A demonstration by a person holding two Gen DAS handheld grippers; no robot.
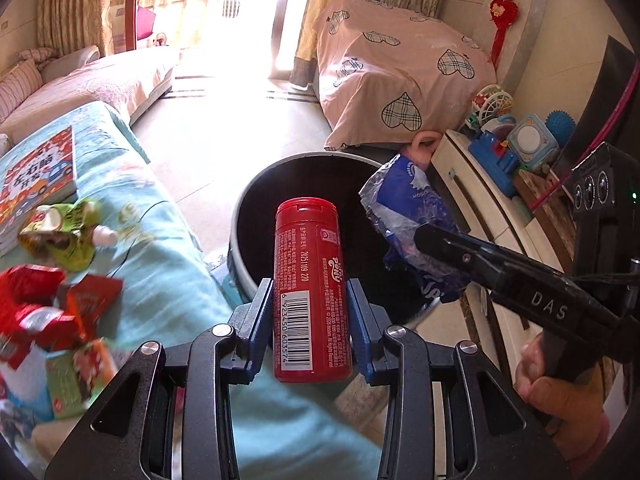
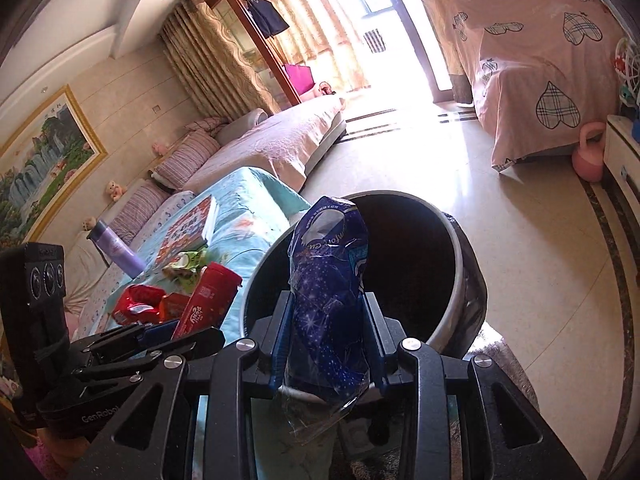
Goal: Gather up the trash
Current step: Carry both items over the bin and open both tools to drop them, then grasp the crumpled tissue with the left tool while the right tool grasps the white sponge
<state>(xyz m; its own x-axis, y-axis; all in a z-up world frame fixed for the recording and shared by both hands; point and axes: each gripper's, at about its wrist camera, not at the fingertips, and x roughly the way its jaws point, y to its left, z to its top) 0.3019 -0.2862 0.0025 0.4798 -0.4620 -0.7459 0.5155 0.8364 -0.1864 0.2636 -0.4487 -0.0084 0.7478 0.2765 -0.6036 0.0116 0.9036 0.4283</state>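
My left gripper (image 1: 311,314) is shut on a red cylindrical tube (image 1: 310,288) with a barcode, held upright over the near rim of a round black-lined trash bin (image 1: 256,192). My right gripper (image 2: 330,336) is shut on a crumpled blue starry wrapper (image 2: 330,280), which hangs over the same bin (image 2: 456,280). In the left wrist view the right gripper (image 1: 424,236) comes in from the right with the blue wrapper (image 1: 408,216) over the bin's right side. The left gripper (image 2: 200,336) with the red tube (image 2: 210,300) shows at left in the right wrist view.
A teal-covered table (image 1: 168,240) at left carries a green pouch (image 1: 64,236), red wrappers (image 1: 44,308) and a picture book (image 1: 38,176). A purple bottle (image 2: 116,248) stands on it. A white cabinet (image 1: 480,200) with toys is right of the bin. A pink-draped object (image 1: 400,76) and a sofa (image 1: 88,84) lie beyond.
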